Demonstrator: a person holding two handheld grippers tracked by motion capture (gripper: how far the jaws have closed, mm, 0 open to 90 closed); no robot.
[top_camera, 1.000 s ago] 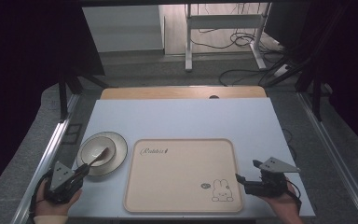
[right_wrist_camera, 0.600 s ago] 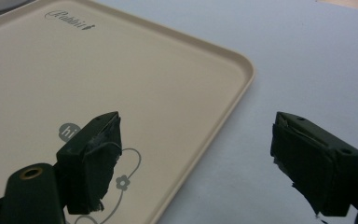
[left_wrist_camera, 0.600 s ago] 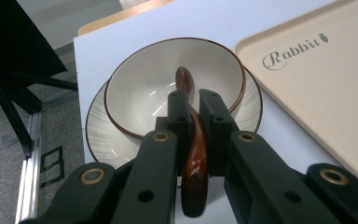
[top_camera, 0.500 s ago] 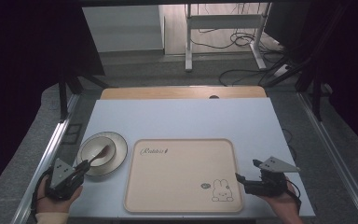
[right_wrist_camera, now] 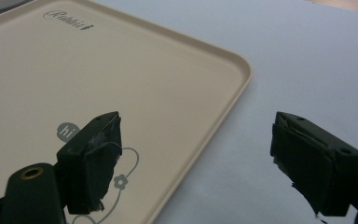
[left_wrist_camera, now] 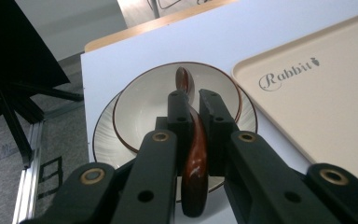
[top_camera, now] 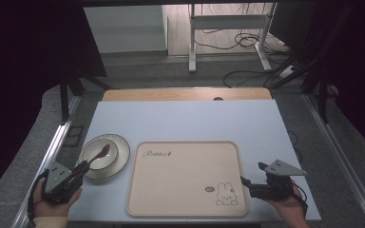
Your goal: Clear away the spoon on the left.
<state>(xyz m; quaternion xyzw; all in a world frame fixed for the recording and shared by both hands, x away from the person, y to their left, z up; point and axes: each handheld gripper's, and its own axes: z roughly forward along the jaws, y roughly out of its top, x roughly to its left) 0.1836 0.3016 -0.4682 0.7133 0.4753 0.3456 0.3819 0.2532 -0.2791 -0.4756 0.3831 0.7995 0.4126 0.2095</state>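
A brown wooden spoon (left_wrist_camera: 195, 154) is clamped by its handle in my left gripper (left_wrist_camera: 193, 98), which is shut on it. The spoon's head reaches over a cream bowl (left_wrist_camera: 144, 107) with a brown rim, and the bowl sits on a ribbed plate (left_wrist_camera: 105, 144). From above, the left gripper (top_camera: 81, 167) is at the table's front left, with the spoon (top_camera: 100, 155) pointing up and right into the bowl (top_camera: 91, 148). My right gripper (right_wrist_camera: 196, 135) is open with nothing between its jaws, just off the right edge of the beige tray (right_wrist_camera: 74, 70). In the high view, this right gripper (top_camera: 243, 182) sits at the front right.
The beige tray (top_camera: 185, 175), printed with "Rabbit" and a small rabbit figure, lies in the middle of the white table (top_camera: 180, 121). A wooden strip runs along the table's far edge. Metal rails flank both sides, and cables lie on the floor beyond.
My left gripper has shifted slightly with the spoon, whose head now sits a bit farther over the bowl. The right gripper has stayed where it was.
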